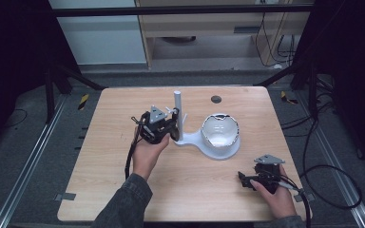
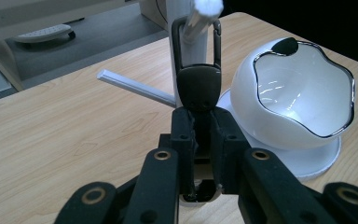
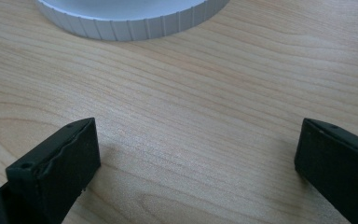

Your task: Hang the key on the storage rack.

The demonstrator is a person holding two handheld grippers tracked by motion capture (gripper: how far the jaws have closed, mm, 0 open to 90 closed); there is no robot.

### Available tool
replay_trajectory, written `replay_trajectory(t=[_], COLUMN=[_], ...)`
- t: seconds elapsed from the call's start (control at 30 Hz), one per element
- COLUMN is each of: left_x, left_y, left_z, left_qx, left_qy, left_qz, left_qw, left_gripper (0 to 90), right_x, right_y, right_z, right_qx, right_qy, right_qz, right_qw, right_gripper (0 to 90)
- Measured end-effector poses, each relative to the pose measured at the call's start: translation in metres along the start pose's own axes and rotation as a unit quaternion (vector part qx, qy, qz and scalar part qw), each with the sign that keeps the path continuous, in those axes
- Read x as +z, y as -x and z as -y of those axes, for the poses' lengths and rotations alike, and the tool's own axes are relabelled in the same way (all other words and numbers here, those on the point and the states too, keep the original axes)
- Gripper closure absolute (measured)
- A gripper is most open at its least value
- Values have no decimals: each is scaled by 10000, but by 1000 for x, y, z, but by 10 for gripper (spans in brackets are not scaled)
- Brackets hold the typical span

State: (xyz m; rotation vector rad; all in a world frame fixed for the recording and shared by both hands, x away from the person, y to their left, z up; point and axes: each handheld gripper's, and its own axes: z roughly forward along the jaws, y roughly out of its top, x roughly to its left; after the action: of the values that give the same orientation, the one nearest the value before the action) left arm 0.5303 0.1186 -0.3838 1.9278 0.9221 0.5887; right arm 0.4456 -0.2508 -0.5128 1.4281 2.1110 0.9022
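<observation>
Between the left claw (image 2: pixel 204 140) pads, a clip (image 2: pixel 196 70) sits clamped.

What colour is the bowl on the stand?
White bowl with a shiny dark rim, clearest in the left gripper view.

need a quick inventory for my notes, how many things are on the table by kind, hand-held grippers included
hand-held gripper: 2, left and right
white stand with post and pegs: 1
white bowl with chrome rim: 1
black key fob with clip, held in the left one, clip around a peg: 1
total: 5
</observation>
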Motion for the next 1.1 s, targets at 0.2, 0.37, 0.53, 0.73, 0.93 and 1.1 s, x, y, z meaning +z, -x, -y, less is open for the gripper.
replay_trajectory(t=[0.2,0.37,0.53,0.73,0.93,1.1], left_x=[1,3,2,1,1,-2], left_y=[0,1,0,0,2,5], left_z=[1,1,2,2,1,2], left_qx=[-16,-37,-22,-28,-33,-54], left_qy=[16,56,53,46,40,35], left_qz=[-15,-21,-44,-42,-50,-35], left_qw=[10000,10000,10000,10000,10000,10000], left_gripper=[802,801,800,798,778,730], right_x=[0,0,0,0,0,0], right_y=[0,0,0,0,0,-1], right_z=[0,0,0,0,0,1], right_qx=[-1,-6,-7,7,10,-13], right_qy=[0,6,11,7,8,13], right_qz=[0,5,16,16,22,32], right_qw=[10000,10000,10000,10000,10000,10000], right_gripper=[5,4,4,4,5,5])
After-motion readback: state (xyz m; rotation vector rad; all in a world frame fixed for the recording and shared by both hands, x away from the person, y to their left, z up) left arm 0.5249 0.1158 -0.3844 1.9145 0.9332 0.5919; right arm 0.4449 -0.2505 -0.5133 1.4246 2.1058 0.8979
